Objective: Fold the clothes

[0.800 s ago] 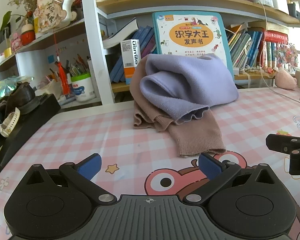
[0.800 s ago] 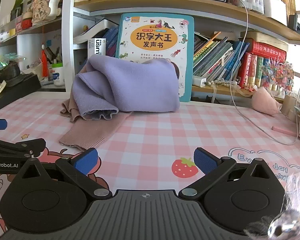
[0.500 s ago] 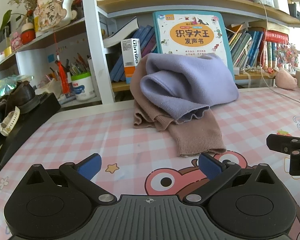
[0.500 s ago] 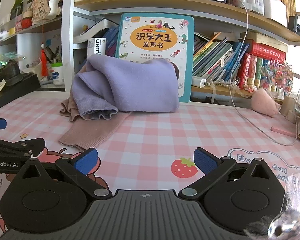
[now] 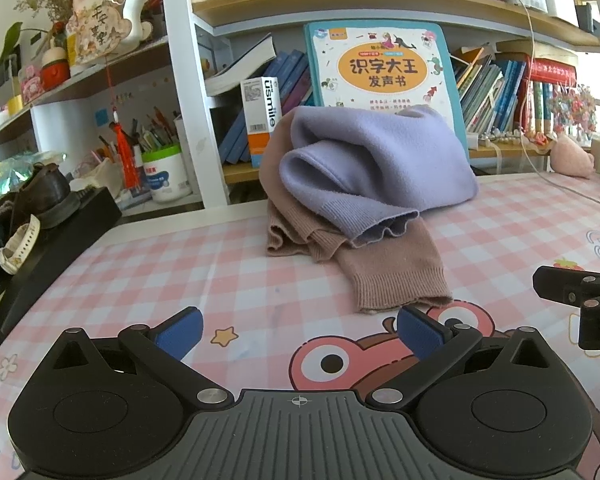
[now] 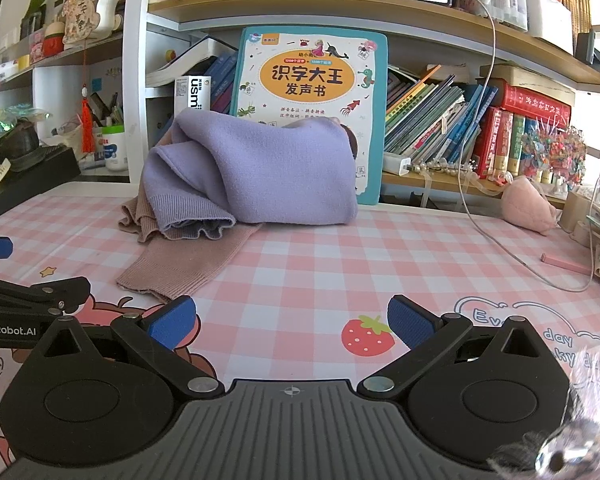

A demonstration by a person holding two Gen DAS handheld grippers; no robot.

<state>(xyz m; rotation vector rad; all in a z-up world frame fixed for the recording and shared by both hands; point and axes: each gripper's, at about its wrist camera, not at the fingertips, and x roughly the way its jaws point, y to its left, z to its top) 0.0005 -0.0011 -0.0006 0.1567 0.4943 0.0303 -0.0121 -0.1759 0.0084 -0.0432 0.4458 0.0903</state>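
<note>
Clothes lie in one heap at the back of the pink checked tablecloth (image 5: pixel 228 280), against the tall picture book (image 5: pixel 380 68) that stands at the front of the bookshelf. Lilac sweater (image 5: pixel 380 168) sits on top, bunched and rolled, its ribbed hem turned toward you. Brown knit garment (image 5: pixel 392 268) lies beneath it, one ribbed sleeve or leg stretched forward across the cloth to just ahead of your tools. Your left gripper (image 5: pixel 298 332) is released, blue pads spread wide, empty, low over the cloth and short of the brown cuff; I cannot tell whether it rests on the table. Your right gripper (image 6: pixel 292 322) is likewise released and empty, pads wide apart over the strawberry print, the brown cuff just off its left pad. The two tools sit side by side, near each other. A white cable (image 6: pixel 496 216) trails over the table at the right, clear of the garments
</note>
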